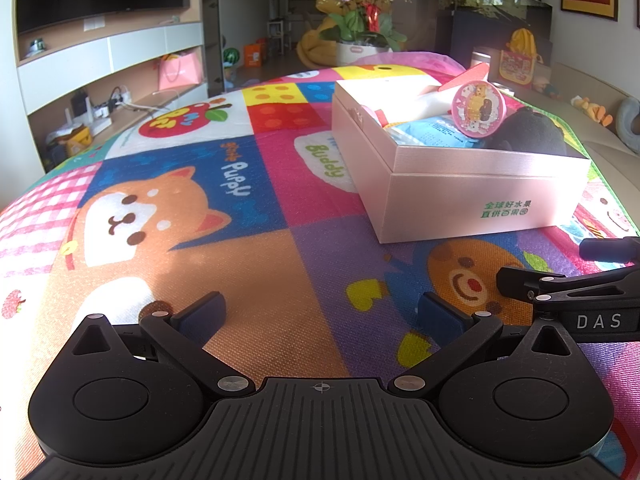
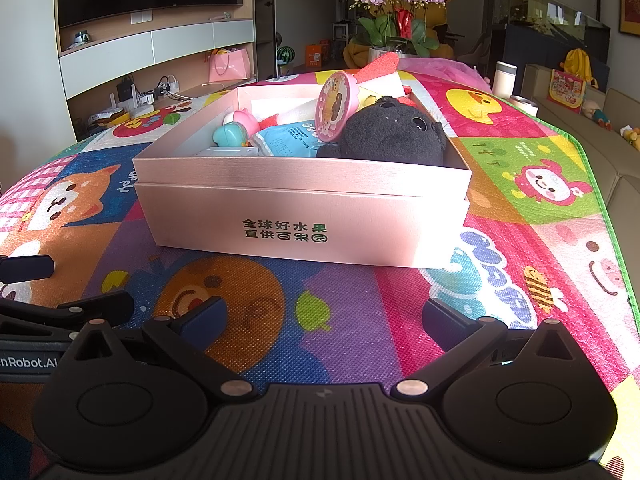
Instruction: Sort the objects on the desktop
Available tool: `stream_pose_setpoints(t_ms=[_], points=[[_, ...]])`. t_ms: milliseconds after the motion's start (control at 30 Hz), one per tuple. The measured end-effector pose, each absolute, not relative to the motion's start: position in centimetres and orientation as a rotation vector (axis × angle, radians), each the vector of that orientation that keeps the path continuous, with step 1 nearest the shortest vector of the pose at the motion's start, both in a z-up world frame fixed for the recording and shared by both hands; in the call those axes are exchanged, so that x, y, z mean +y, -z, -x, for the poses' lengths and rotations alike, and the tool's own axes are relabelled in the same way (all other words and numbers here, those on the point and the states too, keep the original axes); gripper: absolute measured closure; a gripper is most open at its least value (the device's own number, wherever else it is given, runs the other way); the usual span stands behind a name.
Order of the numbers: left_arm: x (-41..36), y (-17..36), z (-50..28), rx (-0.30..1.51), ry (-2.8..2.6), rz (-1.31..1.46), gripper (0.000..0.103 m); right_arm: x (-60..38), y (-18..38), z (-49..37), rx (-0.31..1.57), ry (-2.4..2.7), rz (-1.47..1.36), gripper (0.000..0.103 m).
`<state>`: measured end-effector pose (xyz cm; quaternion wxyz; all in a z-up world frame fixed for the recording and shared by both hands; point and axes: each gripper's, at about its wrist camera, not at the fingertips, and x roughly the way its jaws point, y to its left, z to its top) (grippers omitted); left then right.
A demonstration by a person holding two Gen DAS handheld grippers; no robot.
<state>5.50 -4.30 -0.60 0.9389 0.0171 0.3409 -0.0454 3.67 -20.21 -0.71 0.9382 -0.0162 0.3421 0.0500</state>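
The pink box [image 2: 304, 216] looked like card with a brushed, slightly shiny finish. A finely dimpled, printed surface was seen on the mat [image 2: 352, 320]. The black toy [image 2: 394, 130] was fuzzy plush, and matt black plastic was seen on the right hand-held gripper [image 2: 324, 322].

My right tool [image 2: 322, 318]: fingers spread, empty.
Pink box [image 2: 304, 216]: 12 o'clock, holding black plush [image 2: 394, 130].

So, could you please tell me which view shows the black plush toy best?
The right wrist view: the black plush toy faces the camera inside the box, eye visible. The left wrist view shows only its dark back at the box's far corner.
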Motion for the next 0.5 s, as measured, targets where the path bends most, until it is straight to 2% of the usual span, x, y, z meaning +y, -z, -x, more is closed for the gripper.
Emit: stream_pose_setpoints(t_ms=[500], points=[[-4.0, -0.4, -6.8, 0.799, 0.073, 0.036, 0.0, -20.0, 0.7, -3.9, 0.699, -0.101, 0.036, 0.0]])
